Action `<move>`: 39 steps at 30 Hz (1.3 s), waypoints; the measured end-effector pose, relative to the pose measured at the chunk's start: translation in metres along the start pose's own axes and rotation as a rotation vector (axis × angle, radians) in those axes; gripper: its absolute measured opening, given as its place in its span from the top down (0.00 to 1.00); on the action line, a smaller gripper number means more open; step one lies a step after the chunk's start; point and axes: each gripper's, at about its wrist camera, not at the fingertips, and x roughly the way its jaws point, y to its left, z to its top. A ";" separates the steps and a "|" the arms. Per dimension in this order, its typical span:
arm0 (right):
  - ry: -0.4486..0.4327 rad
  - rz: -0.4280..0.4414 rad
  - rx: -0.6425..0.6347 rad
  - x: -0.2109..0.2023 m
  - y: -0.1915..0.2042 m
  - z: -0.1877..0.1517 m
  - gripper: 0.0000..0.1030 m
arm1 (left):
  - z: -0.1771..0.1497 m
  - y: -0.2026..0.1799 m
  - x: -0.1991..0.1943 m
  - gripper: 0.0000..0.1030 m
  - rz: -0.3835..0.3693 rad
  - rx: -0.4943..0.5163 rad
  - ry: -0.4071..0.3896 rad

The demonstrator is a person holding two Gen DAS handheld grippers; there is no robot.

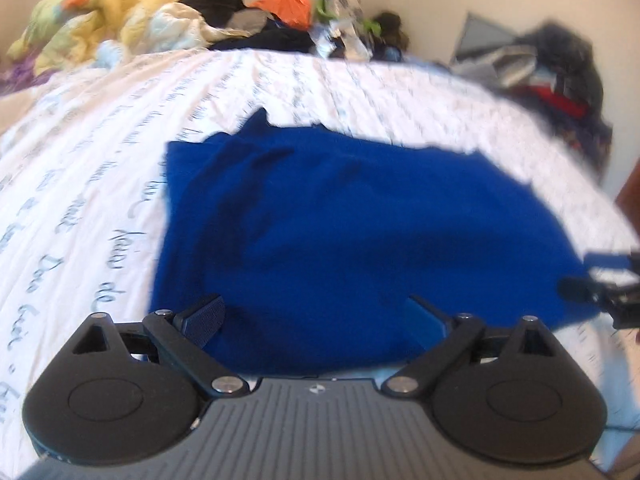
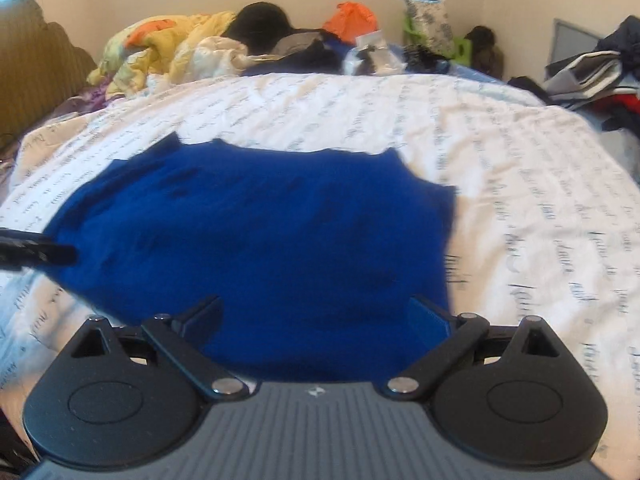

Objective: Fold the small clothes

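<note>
From the left wrist, the left gripper (image 1: 316, 316) gapes wide and empty above the near edge of the blue garment (image 1: 340, 220) on the sheet (image 1: 100, 152), while from the right wrist, the right gripper (image 2: 316, 316) likewise stands spread, gripping nothing, over the same cloth's near edge.

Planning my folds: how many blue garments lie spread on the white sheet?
1: the blue garment lies flat on the white sheet, in front of both grippers. More clothes sit piled at the bed's far end.
</note>
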 end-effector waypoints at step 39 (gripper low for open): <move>0.003 0.052 0.269 0.100 -0.173 0.083 0.66 | 0.145 0.057 0.096 0.03 0.149 0.060 -0.151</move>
